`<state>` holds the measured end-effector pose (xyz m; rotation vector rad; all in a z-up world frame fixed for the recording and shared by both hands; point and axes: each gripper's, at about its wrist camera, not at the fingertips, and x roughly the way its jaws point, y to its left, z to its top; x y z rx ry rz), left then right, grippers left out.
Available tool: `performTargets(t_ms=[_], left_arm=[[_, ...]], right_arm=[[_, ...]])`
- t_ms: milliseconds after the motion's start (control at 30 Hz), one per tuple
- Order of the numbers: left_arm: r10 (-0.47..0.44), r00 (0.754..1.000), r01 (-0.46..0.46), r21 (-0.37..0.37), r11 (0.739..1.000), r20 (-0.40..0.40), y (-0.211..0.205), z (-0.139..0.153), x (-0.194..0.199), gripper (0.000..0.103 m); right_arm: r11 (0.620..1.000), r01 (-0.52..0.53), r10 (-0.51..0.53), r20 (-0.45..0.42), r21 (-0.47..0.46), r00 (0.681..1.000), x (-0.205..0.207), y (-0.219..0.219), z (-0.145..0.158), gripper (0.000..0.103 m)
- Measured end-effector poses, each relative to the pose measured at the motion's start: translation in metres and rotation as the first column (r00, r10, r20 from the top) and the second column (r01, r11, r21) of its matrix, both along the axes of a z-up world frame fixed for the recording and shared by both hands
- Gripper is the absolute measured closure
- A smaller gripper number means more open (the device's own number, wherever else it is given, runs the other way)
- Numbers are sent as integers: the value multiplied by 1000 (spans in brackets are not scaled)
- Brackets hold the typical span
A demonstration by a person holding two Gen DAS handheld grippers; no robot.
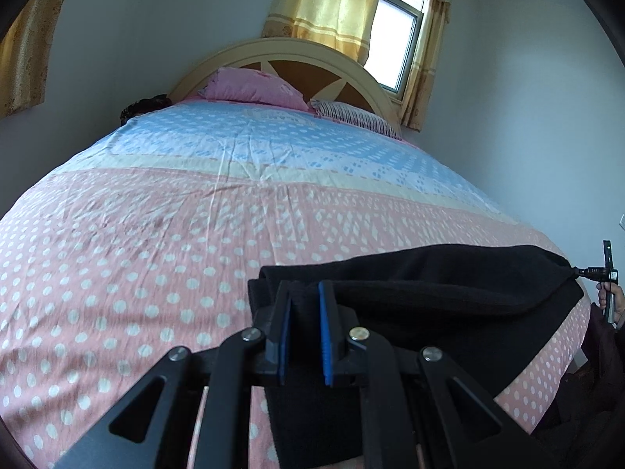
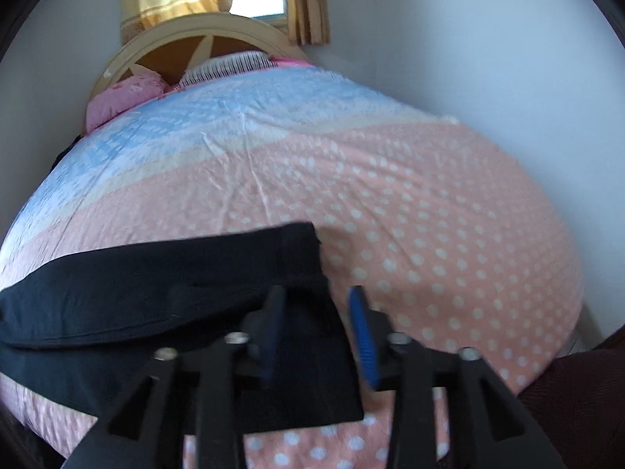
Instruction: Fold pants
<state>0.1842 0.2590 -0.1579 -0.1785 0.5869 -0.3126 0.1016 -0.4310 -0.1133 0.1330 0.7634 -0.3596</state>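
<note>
Black pants (image 1: pixel 449 297) lie folded across the near part of the bed, stretched between the two grippers. My left gripper (image 1: pixel 305 289) sits at their left end, its blue-padded jaws close together with black fabric between them. In the right wrist view the pants (image 2: pixel 156 285) run off to the left. My right gripper (image 2: pixel 318 301) is at their right end, jaws apart, with the fabric corner lying between and under the fingers. The right gripper (image 1: pixel 586 271) also shows in the left wrist view, touching the pants' far corner.
The bed (image 1: pixel 156 215) has a pink dotted and blue sheet, running back to a cream headboard (image 1: pixel 297 49). A pink pillow (image 1: pixel 254 86) and a striped pillow (image 1: pixel 351 115) lie at the head. Curtained window (image 1: pixel 398 35) behind; white wall (image 2: pixel 468 58) on the right.
</note>
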Motion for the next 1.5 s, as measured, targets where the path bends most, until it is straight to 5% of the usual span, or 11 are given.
performTargets(t_ms=[200,367,500,633,800,900,1133,1333,1500], left_arm=[[-1,1000,1,18,1000,-5,-2,-5,-2,90],[-10,1000,9,32,999,13,-3,-4,-6,90],[-36,999,34,86,996,25,-7,-4,-10,89],[-77,996,70,163,984,40,-11,-2,-13,89],[-126,990,104,269,957,66,-17,1,-13,89],[-130,988,100,296,950,85,-17,7,-8,89],[-133,980,81,314,946,147,-10,30,-3,89],[-177,977,122,362,924,122,-6,13,-19,89],[-200,976,147,416,897,85,-15,-14,-42,89]], right_arm=[[955,-262,263,-13,-141,965,3,115,34,58],[792,-574,553,-153,-207,819,20,241,8,58],[662,-716,677,-234,-220,698,34,310,-21,58],[591,-762,707,-285,-265,647,51,346,-41,58],[559,-781,702,-344,-277,624,70,360,-58,59],[561,-790,716,-335,-248,613,72,358,-48,99],[554,-797,758,-250,-242,603,45,363,-9,100],[518,-826,752,-341,-224,564,28,368,-53,100],[547,-810,751,-304,-210,586,29,360,-46,101]])
